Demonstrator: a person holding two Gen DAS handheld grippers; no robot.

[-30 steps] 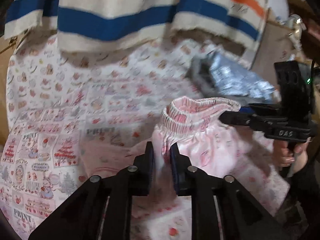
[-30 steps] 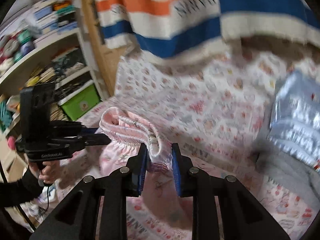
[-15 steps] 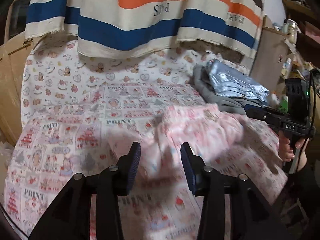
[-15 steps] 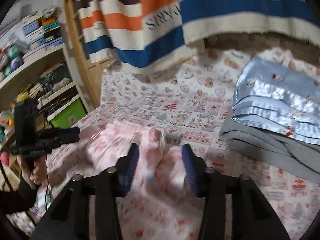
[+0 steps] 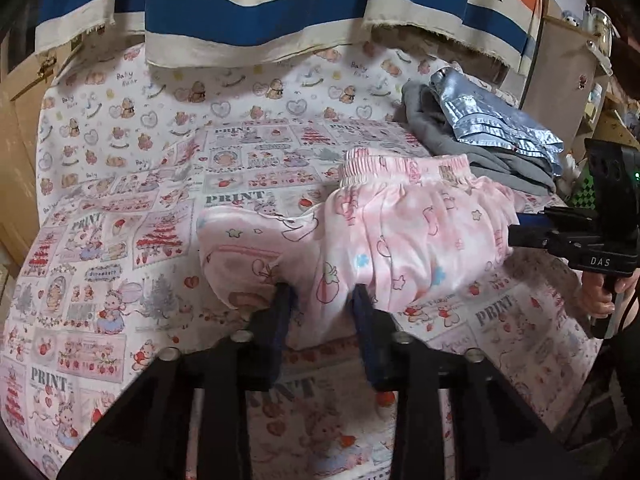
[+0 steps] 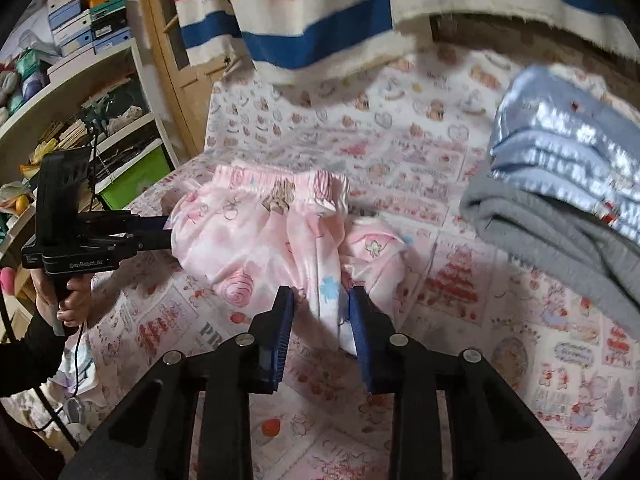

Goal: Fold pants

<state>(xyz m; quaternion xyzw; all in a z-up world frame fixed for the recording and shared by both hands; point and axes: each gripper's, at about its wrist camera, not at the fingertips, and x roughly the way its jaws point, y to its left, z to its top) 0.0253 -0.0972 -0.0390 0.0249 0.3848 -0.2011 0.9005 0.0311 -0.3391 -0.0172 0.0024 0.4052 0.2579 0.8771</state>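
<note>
Small pink printed pants (image 5: 400, 232) lie bunched on the patterned bed sheet, elastic waistband at the far side; they also show in the right wrist view (image 6: 272, 236). My left gripper (image 5: 322, 312) is open, its jaws either side of the near edge of the pants, at a leg fold. My right gripper (image 6: 320, 312) is open, jaws either side of the near hem. In the left wrist view the right gripper (image 5: 516, 232) shows at the pants' right edge. In the right wrist view the left gripper (image 6: 164, 232) shows at their left edge.
A patterned sheet (image 5: 120, 200) covers the bed. A folded grey and shiny blue pile (image 5: 488, 136) lies at the far right, also in the right wrist view (image 6: 560, 176). A striped towel (image 5: 260, 8) hangs behind. Shelves with boxes (image 6: 80, 92) stand to the left.
Both grippers let go of the waistband and opened. The pants dropped onto the sheet. Both grippers drew back to the near edge of the pants.
</note>
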